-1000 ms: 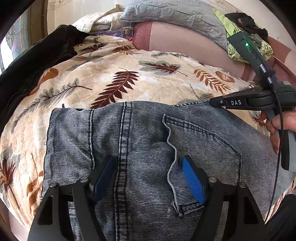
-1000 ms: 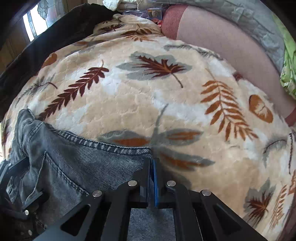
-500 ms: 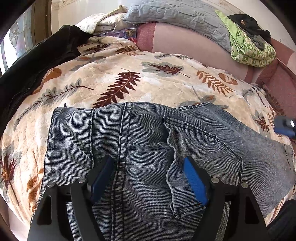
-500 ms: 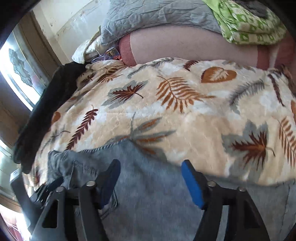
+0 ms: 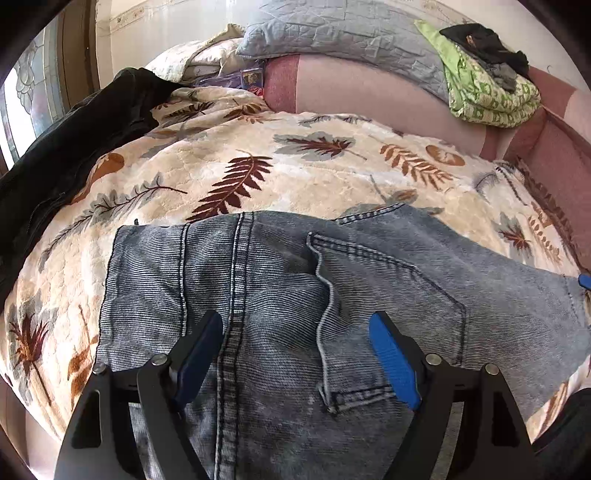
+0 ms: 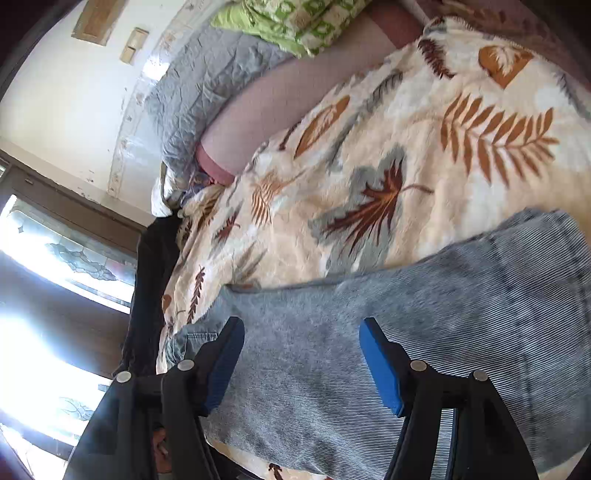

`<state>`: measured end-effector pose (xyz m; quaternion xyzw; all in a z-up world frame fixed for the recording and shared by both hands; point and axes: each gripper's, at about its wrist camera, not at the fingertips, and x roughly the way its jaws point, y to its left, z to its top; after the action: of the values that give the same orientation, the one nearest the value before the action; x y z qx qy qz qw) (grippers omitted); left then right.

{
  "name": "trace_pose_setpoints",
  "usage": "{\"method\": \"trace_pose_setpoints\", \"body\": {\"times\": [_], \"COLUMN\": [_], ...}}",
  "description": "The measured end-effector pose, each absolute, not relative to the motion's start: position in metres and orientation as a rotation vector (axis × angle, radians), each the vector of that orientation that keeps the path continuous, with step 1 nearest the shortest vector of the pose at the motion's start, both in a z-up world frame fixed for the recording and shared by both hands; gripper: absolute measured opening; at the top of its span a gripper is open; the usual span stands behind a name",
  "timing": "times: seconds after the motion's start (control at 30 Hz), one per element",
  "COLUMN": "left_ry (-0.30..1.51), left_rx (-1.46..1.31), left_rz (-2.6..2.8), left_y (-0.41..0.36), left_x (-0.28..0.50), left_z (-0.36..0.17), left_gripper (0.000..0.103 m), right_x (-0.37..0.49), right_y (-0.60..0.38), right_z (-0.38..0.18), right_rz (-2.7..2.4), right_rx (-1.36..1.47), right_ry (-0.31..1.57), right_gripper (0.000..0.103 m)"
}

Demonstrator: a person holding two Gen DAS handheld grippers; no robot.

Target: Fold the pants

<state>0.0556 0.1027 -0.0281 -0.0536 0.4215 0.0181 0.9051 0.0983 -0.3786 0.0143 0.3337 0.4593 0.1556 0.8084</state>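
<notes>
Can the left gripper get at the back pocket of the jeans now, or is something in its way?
Probably yes. The left gripper is open and sits right over the jeans, with the back pocket directly ahead of its fingertips. Nothing lies on the pocket, and the right gripper is off to one side.

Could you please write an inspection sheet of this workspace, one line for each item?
Surface: leaf-print blanket spread over a bed or sofa.
Job's things: grey-blue jeans lying flat, back pocket up.
Clutter: black garment at the blanket's edge; green patterned bundle; grey quilted pillow.
Grippers: left gripper open above the jeans; right gripper open above the jeans, holding nothing.
Cables: nothing seen.
Surroundings: patterned-glass window, pale wall.
</notes>
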Motion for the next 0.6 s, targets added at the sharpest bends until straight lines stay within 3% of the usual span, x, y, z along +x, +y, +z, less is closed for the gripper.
{"method": "trace_pose_setpoints", "body": {"times": [0.13,0.2,0.37,0.6], "left_ry": [0.861,0.885,0.871,0.718], "left_rx": [-0.08,-0.036,0.004,0.001], "left_rz": [-0.019,-0.017,-0.033,-0.054], "left_y": [0.083,0.071,0.051,0.032], "left_x": [0.045,0.045,0.042,0.031], "left_z": [-0.021,-0.026,-0.022,0.006], "left_gripper": [0.082,0.082,0.082,0.082], "right_x": [0.111,0.117,0.083,-0.018], "right_y": [-0.45,-0.477,-0.488,-0.508], "right_z": [-0.037,-0.061,-0.006,-0.004], "right_rz": [0.188,0.2,0.27,0.098], "right_rx": [0.881,1.025,0.968,0.99], "right_ry": [1.018,0.99,0.837,0.886], "right_gripper": [0.075,0.066,0.07,0.073]}}
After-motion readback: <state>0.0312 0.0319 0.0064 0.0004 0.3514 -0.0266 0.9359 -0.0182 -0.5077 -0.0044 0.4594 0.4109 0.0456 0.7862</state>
